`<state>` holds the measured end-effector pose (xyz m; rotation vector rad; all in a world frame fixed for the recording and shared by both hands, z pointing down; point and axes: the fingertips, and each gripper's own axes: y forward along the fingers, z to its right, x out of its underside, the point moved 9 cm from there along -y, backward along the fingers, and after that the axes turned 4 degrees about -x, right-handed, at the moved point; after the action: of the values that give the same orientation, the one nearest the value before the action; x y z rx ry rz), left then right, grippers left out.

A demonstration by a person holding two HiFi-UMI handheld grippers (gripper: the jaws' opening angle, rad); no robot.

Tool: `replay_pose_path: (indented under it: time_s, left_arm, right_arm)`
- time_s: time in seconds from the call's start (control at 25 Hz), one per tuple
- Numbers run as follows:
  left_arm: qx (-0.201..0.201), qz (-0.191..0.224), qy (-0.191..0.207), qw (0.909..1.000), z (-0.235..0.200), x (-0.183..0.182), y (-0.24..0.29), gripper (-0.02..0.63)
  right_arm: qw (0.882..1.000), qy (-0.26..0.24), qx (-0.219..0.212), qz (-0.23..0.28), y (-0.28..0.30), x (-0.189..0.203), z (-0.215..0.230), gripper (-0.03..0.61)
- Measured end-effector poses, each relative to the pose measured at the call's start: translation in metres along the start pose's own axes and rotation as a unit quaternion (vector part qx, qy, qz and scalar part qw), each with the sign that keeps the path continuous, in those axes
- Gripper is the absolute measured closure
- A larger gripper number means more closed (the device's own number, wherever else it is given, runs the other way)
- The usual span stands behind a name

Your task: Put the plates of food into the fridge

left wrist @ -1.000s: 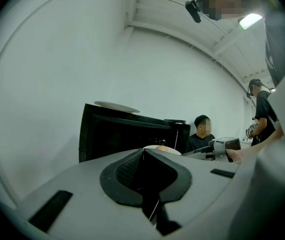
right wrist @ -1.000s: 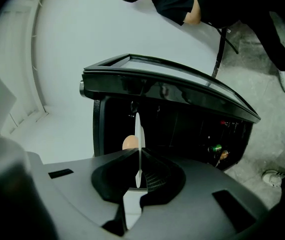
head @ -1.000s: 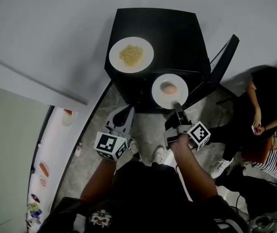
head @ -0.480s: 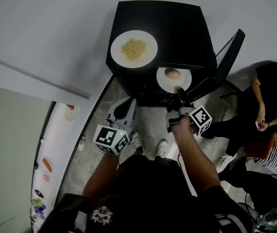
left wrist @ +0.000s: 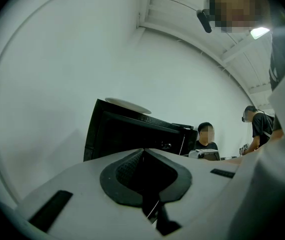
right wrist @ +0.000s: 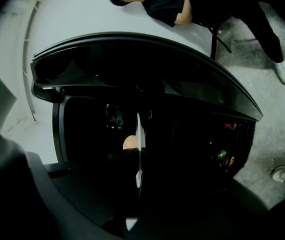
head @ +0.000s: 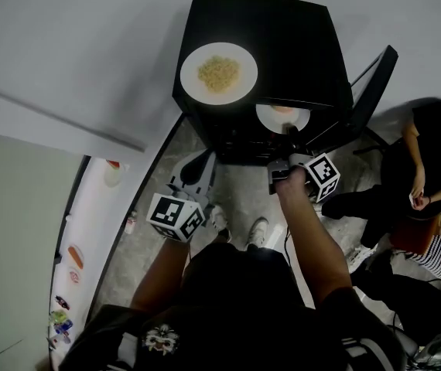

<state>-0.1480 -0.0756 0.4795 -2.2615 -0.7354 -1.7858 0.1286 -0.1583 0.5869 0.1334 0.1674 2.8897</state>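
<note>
A black mini fridge (head: 298, 45) stands with its door (head: 366, 91) swung open to the right. On its top rests a white plate of noodles (head: 219, 73), seen from below as a thin rim (left wrist: 127, 105) in the left gripper view. My right gripper (head: 288, 132) is shut on the near rim of a white plate with a bun (head: 282, 117), half inside the fridge opening. The right gripper view shows that plate edge-on (right wrist: 139, 146) with the bun (right wrist: 129, 143) in the dark cavity. My left gripper (head: 203, 161) hangs lower left, shut and empty.
A person in black (head: 422, 168) sits to the right of the fridge door. Small items (right wrist: 225, 155) sit in the door shelf. A white panel with small items (head: 73, 257) runs along the left floor. My shoes (head: 255, 230) stand before the fridge.
My right gripper has carried the plate with the bun forward, from in front of the fridge into its opening. The left gripper has stayed put.
</note>
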Motion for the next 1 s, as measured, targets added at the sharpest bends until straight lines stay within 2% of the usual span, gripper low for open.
replay_pose_path:
  time_s: [0.44, 0.68, 0.8, 1.0]
  left_arm:
    - [0.001, -0.007, 0.007, 1.0000, -0.001, 0.004, 0.002, 0.592]
    - [0.029, -0.004, 0.057, 0.9979, 0.008, 0.000, 0.000, 0.592]
    - [0.044, -0.001, 0.056, 0.9974, 0.011, 0.001, 0.000, 0.592]
    - [0.040, -0.003, 0.054, 0.9977, 0.011, 0.003, -0.001, 0.592]
  right_arm:
    - [1.000, 0.010, 0.001, 0.029, 0.017, -0.003, 0.003, 0.545]
    - [0.999, 0.024, 0.001, 0.037, 0.025, -0.003, 0.005, 0.545]
    - [0.999, 0.027, 0.000, 0.042, 0.029, -0.005, 0.006, 0.545]
    - [0.998, 0.030, 0.002, 0.049, 0.033, -0.004, 0.004, 0.545]
